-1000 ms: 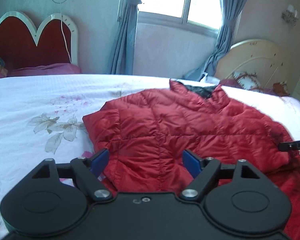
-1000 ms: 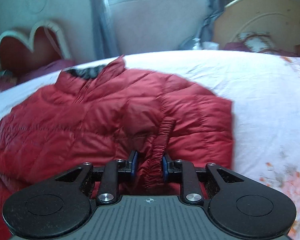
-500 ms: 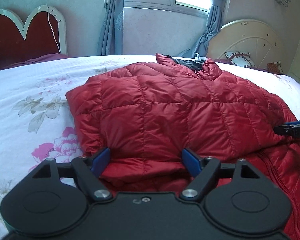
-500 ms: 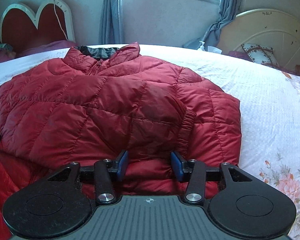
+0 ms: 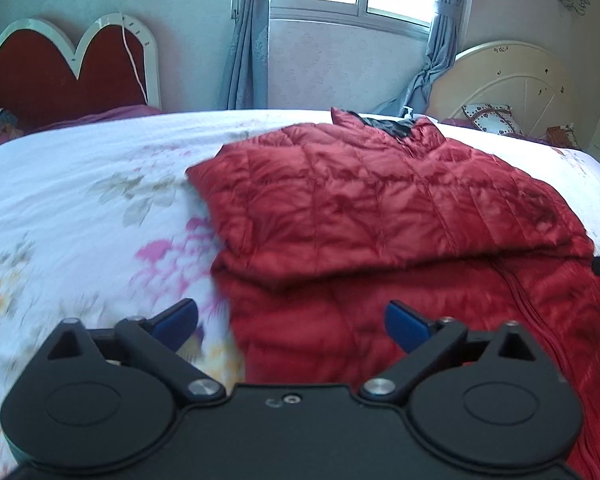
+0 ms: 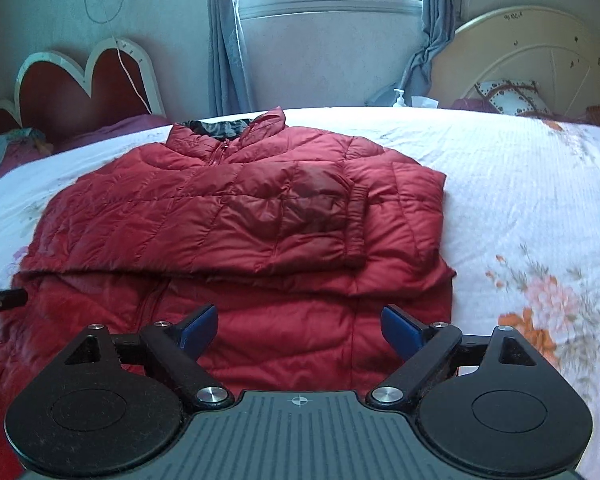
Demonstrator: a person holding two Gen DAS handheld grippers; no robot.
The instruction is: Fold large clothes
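Jacket [image 6: 236, 216] on bed [image 6: 520, 200], sleeves folded across. Left gripper [image 5: 292, 322] and right gripper [image 6: 298, 328], jaws just opened and empty, should take the hem corners evenly and fold toward the collar.

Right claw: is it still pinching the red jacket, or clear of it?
Apart. The right wrist view shows the right claw with jaws spread wide after just opening, pulled back from the folded sleeve; the red jacket lies beyond its fingertips, unpinched.
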